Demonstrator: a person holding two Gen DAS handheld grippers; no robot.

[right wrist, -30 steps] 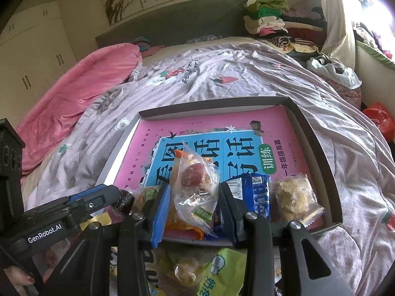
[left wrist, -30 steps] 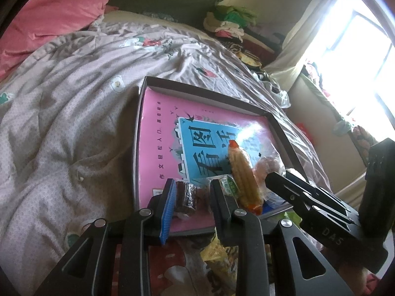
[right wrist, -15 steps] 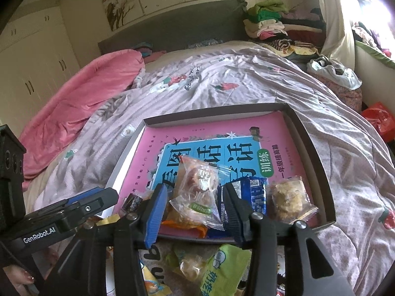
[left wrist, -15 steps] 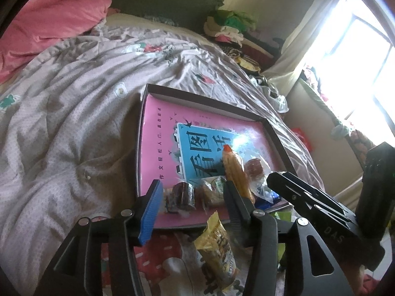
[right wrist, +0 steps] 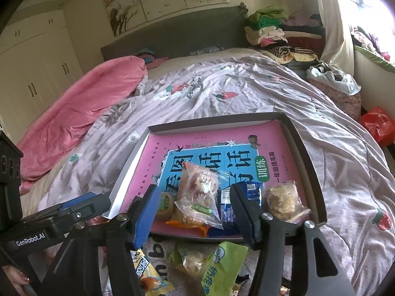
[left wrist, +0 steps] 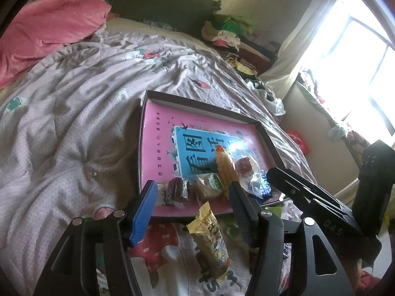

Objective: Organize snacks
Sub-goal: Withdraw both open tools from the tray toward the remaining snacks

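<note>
A dark shallow tray point(left wrist: 197, 104) lies on the bed with a pink and blue book point(left wrist: 158, 135) as its floor. At its near edge lie a brown wrapped cake point(left wrist: 176, 191), a green-labelled pastry point(left wrist: 209, 186) and a corn sausage point(left wrist: 226, 170). My left gripper point(left wrist: 192, 203) hovers just short of them; its jaws are opening and nothing is between them. In the right wrist view a clear bag with a reddish pastry point(right wrist: 201, 190), a blue packet point(right wrist: 248, 194) and a crumbly biscuit point(right wrist: 281, 199) rest in the tray point(right wrist: 306, 157). My right gripper point(right wrist: 195, 213) is above the near rim, jaws opening, not pressing anything.
Loose snacks lie on the patterned sheet in front of the tray: a yellow packet point(left wrist: 209, 239) and a green packet point(right wrist: 222, 259). A grey quilt point(left wrist: 74, 123) covers the bed, a pink blanket point(right wrist: 81, 108) lies at the far left, and clothes point(right wrist: 269, 27) are piled by the headboard.
Both grippers have opened and drawn back and up from the tray. The brown cake and the clear-bagged pastry now lie free in it. The loose packets in front have come into view.
</note>
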